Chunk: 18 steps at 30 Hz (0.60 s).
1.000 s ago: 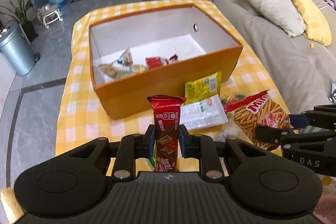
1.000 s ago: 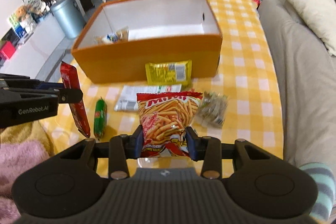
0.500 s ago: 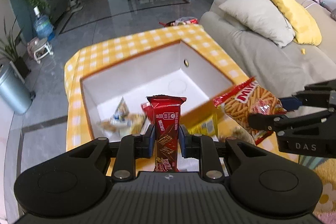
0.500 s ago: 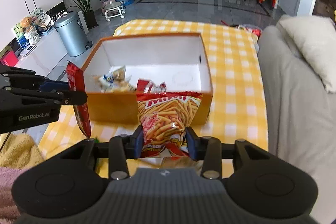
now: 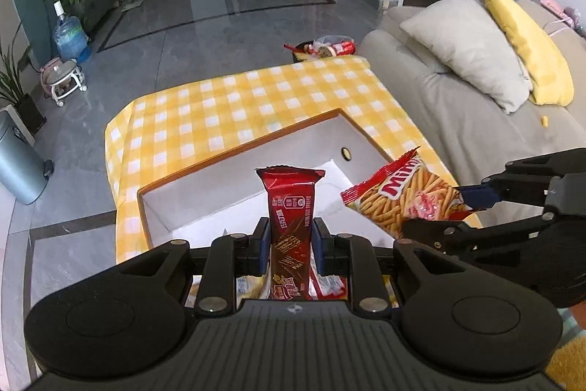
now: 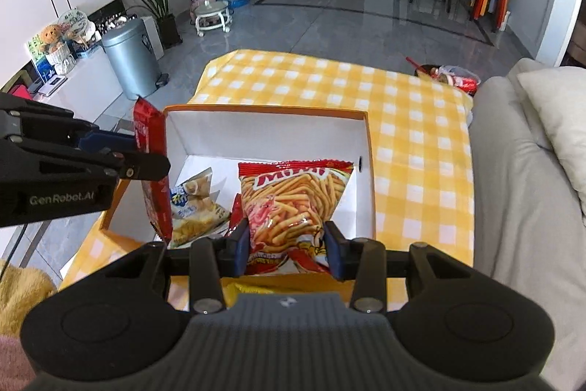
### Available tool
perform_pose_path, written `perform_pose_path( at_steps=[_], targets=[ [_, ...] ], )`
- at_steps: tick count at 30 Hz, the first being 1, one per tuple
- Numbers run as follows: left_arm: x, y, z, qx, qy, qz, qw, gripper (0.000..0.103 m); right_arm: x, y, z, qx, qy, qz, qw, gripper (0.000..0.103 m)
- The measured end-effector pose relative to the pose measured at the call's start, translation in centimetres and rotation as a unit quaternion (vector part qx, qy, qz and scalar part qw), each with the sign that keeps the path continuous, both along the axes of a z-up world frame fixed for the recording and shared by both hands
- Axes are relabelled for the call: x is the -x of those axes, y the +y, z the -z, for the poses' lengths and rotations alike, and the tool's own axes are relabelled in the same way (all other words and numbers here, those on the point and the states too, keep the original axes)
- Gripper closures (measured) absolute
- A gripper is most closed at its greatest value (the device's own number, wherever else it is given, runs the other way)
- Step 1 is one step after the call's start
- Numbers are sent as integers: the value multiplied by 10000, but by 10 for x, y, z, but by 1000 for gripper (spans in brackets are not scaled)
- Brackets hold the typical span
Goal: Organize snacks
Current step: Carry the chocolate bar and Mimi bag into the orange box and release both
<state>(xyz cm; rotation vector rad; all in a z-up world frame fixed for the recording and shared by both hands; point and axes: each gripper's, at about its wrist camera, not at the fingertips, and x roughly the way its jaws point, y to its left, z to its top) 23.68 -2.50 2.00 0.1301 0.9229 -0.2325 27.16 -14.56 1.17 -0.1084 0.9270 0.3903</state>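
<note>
My left gripper (image 5: pixel 290 246) is shut on a dark red chocolate-wafer packet (image 5: pixel 290 207), held upright above the near left part of the orange box (image 5: pixel 241 149). My right gripper (image 6: pixel 288 244) is shut on a red bag of fry-shaped snacks (image 6: pixel 293 200), held over the box's (image 6: pixel 370 178) white inside. In the right wrist view the left gripper (image 6: pixel 146 163) and its red packet (image 6: pixel 155 204) are at the box's left wall. In the left wrist view the right gripper (image 5: pixel 436 215) holds the fry bag (image 5: pixel 399 200) at right. A pale snack bag (image 6: pixel 194 207) lies in the box.
The box sits on a table with a yellow checked cloth (image 5: pixel 227 105). A grey sofa with pillows (image 5: pixel 468 43) runs along the right side. A yellow packet (image 6: pixel 252 288) lies on the cloth in front of the box. A metal bin (image 6: pixel 130 61) stands on the floor at left.
Both grippers have lifted their packets off the table and carried them forward, from in front of the box to above its inside. Both stay shut.
</note>
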Motion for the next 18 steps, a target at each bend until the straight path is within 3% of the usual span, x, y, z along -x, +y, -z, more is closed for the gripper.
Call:
perform_pose_path(
  at_steps=[8, 18],
  targets=[
    [-32, 0, 45, -124, 734, -78, 9972, 78, -42, 18, 37, 351, 463, -62, 9983, 64],
    [-52, -1, 94, -582, 1459, -17, 9876, 78, -69, 33, 88, 656, 1332, -40, 9889, 64]
  ],
)
